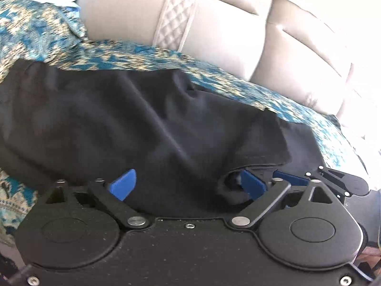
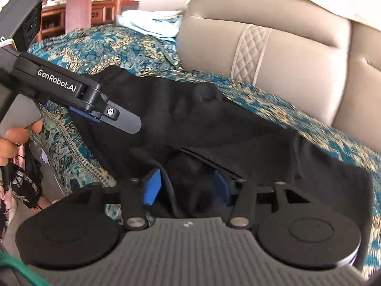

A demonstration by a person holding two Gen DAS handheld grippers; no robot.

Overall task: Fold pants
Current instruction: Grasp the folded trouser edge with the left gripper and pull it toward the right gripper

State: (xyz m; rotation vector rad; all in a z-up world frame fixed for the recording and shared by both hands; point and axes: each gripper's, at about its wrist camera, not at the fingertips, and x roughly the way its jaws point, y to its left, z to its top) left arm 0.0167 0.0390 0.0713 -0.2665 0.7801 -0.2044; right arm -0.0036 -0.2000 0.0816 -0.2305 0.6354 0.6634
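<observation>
Black pants (image 1: 133, 119) lie spread on a blue patterned cover over a sofa seat; they also show in the right wrist view (image 2: 214, 128). My left gripper (image 1: 188, 186) is open, its blue pads (image 1: 123, 184) wide apart with pants cloth bunched between and over them. My right gripper (image 2: 188, 188) has its blue pads (image 2: 152, 188) closed around a thick bunch of the pants' edge. The left gripper (image 2: 128, 124) also shows in the right wrist view, over the pants' left part. The right gripper's fingers (image 1: 290, 178) appear at right in the left wrist view.
The blue patterned cover (image 1: 42, 31) drapes the seat and a mound at left. The beige leather sofa back (image 2: 285, 62) rises behind. Light blue and white clothes (image 2: 152, 23) sit on the mound. Wooden furniture (image 2: 78, 4) stands far left. A hand (image 2: 14, 140) holds the left gripper's handle.
</observation>
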